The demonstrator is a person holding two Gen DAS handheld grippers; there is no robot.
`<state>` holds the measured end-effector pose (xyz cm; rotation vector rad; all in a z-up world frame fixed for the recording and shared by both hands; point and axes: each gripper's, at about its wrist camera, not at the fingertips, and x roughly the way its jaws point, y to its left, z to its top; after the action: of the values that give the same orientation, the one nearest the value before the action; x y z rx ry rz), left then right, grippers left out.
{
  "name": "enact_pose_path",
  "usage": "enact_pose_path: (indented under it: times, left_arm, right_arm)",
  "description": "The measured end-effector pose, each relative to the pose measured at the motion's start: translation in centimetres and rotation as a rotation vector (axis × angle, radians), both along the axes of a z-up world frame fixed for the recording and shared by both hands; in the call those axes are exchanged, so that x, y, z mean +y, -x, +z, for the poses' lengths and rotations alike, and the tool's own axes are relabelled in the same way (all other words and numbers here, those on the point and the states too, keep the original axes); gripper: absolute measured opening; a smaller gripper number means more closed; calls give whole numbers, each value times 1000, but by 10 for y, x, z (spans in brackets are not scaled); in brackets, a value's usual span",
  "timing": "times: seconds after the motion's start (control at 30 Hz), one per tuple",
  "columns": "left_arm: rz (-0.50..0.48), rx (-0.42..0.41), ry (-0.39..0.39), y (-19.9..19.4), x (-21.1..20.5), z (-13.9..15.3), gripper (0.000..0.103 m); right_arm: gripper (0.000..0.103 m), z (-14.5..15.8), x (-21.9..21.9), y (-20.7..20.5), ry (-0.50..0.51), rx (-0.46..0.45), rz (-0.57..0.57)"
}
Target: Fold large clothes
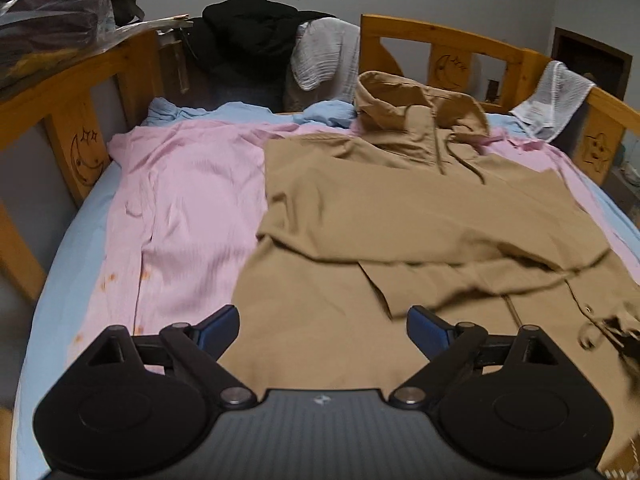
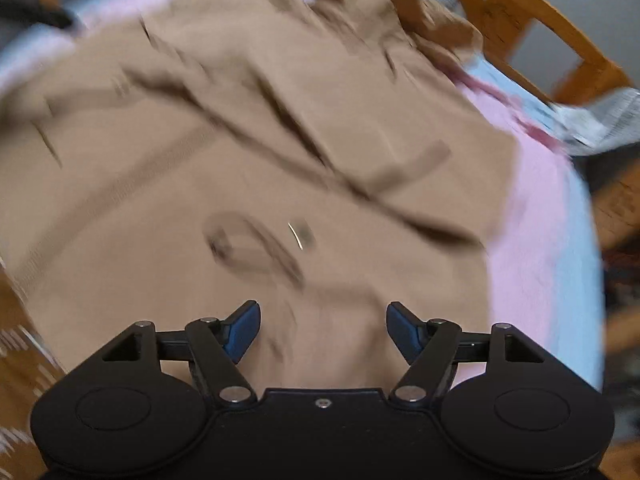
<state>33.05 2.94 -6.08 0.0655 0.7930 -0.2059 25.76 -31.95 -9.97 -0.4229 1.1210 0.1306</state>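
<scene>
The tan hoodie lies spread on the bed, over a pink sheet, hood toward the headboard. 1 sleeve already seems folded across the chest, so the fold looks part done, with the hem half still to be brought up. The left gripper hovers above the hem with its fingers wide apart and empty. The right gripper is likewise spread with nothing between its fingers, low over the hoodie's near part (this view is badly blurred, so I cannot tell whether it touches). Next, I judge, each of the 2 grippers needs to pinch a hem corner and carry it toward the hood, keeping the layers flat.
</scene>
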Motion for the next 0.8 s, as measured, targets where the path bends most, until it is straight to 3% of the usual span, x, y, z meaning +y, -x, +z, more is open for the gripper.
enact_pose_path:
  times: [0.1, 0.2, 0.27, 0.37, 0.43, 0.5, 0.67, 0.73, 0.8]
  left_arm:
    - [-28, -14, 19, 22, 6, 6, 97]
    - [-76, -39, -1, 41, 10, 11, 98]
    - [-101, -47, -21, 51, 12, 12, 98]
    - [-128, -27, -15, 58, 14, 8, 99]
    - [-146, -8, -7, 61, 13, 3, 98]
    - [-168, 7, 2, 62, 11, -1, 98]
    - [-225, 10, -66, 64, -1, -11, 98]
    - [-189, 24, -83, 53, -2, -11, 98]
    - [-117, 42, -123, 36, 2, -12, 98]
  right_arm:
    - [75, 5, -29, 27, 65, -12, -236]
    - [82, 28, -64, 67, -5, -47, -449]
    - [81, 38, -77, 95, 29, -73, -582]
    - [80, 46, -98, 129, -90, -78, -737]
    - [80, 51, -99, 136, -86, -120, -718]
    - [83, 56, -90, 133, -139, -150, -629]
    - [84, 52, -44, 114, -133, -188, -241]
    - [84, 52, -36, 96, -166, -195, -165]
    - [85, 55, -38, 73, -202, -185, -175]
